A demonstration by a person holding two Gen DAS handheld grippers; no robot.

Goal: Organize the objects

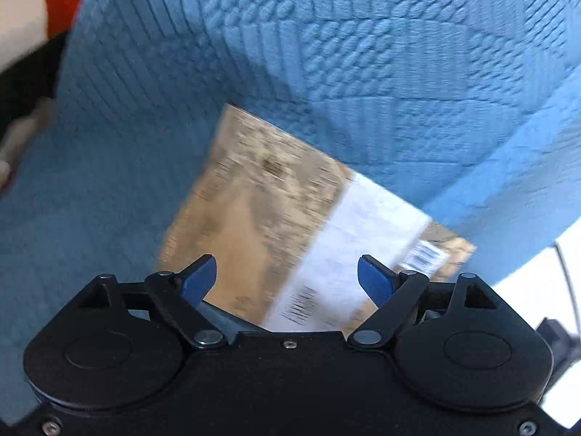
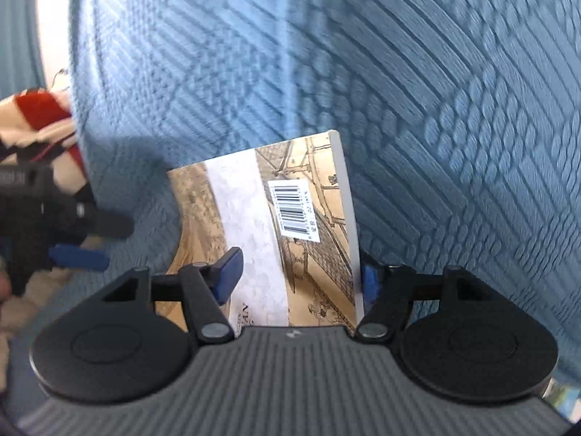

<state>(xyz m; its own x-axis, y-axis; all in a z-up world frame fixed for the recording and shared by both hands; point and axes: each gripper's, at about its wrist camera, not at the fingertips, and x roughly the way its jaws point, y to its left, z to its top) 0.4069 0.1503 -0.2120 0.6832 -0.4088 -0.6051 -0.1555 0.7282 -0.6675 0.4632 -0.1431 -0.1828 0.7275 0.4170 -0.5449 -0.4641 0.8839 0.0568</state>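
Note:
A paperback book (image 2: 290,225) with a tan illustrated cover, a white band and a barcode sticker lies on blue textured upholstery (image 2: 454,127). My right gripper (image 2: 301,272) hangs open over the book's near end. Its left pad (image 2: 228,272) hovers above the cover, while its right pad (image 2: 368,279) sits just beyond the page edge. In the left wrist view the same book (image 1: 276,210) is blurred, and my left gripper (image 1: 287,276) stands open above its near edge, gripping nothing. From the right wrist view the left gripper (image 2: 116,243) shows at the left, beside the book.
The blue upholstery rises behind the book as an upright quilted back (image 1: 326,54). A red and white cloth (image 2: 40,120) lies at the left edge, and a sleeve (image 1: 21,18) shows at top left. A white surface (image 1: 544,283) lies to the right.

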